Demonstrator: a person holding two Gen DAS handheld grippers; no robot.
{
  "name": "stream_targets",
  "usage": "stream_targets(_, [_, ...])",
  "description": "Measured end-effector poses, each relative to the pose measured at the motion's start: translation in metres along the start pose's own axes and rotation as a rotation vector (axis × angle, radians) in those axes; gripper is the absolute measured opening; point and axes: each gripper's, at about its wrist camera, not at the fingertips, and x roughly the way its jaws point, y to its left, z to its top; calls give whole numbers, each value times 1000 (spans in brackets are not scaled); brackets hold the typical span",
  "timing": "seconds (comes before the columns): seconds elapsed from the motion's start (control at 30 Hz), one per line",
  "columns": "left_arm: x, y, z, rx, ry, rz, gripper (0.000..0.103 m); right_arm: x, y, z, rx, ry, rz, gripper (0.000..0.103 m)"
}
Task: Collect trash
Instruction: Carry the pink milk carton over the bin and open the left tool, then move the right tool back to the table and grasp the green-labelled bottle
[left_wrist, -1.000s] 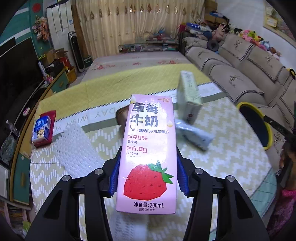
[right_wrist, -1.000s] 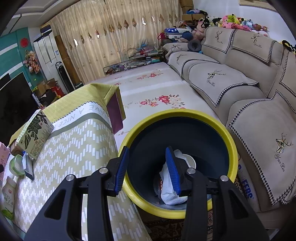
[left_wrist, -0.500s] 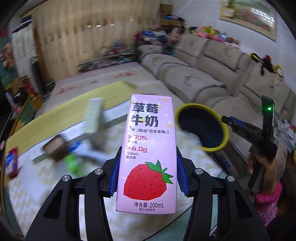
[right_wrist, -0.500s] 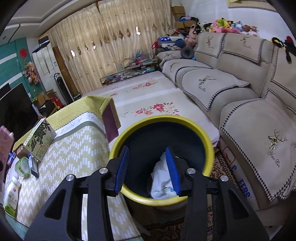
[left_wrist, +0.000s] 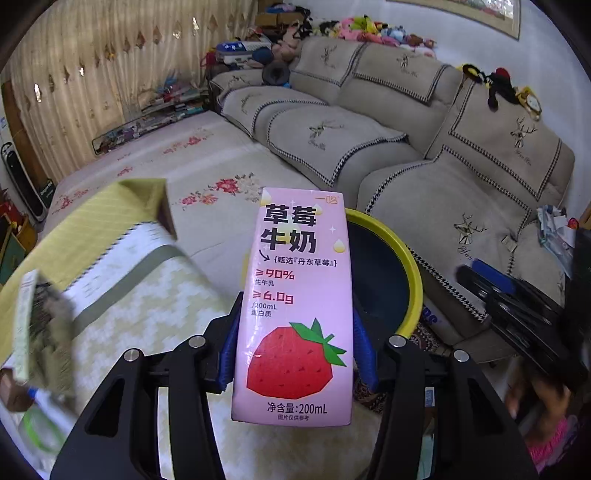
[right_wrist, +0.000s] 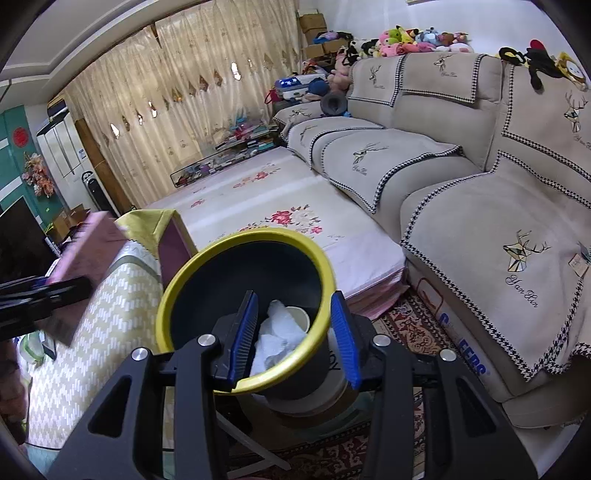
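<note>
My left jaws are clamping the pink milk carton (left_wrist: 293, 314) upright, hiding half the yellow-rimmed bin (left_wrist: 402, 266); right gripper (right_wrist: 293, 334) is gaping empty.

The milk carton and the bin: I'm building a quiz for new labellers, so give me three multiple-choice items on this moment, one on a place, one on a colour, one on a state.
1. Where is the milk carton?
A. Inside the bin
B. Between the left gripper's fingers
C. Flat on the table

2. What colour is the bin's rim?
A. Yellow
B. Red
C. White

3. What is the right gripper's state?
A. Shut on a cup
B. Shut on the carton
C. Open, holding nothing

Answers:
1 B, the left gripper clamps it upright.
2 A, the bin has a yellow rim.
3 C, the right gripper has its jaws apart above the bin.
</note>
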Motion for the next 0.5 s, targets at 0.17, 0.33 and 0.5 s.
stream_targets(0.17, [52, -13, 18, 2, 55, -14, 51, 1, -11, 2, 9, -4, -12, 41])
stream_targets(0.33, [92, -19, 27, 2, 100, -24, 51, 6, -19, 1, 26, 8, -28, 43])
stream_targets(0.5, [110, -15, 29, -11, 104, -9, 72, 8, -17, -1, 28, 17, -34, 45])
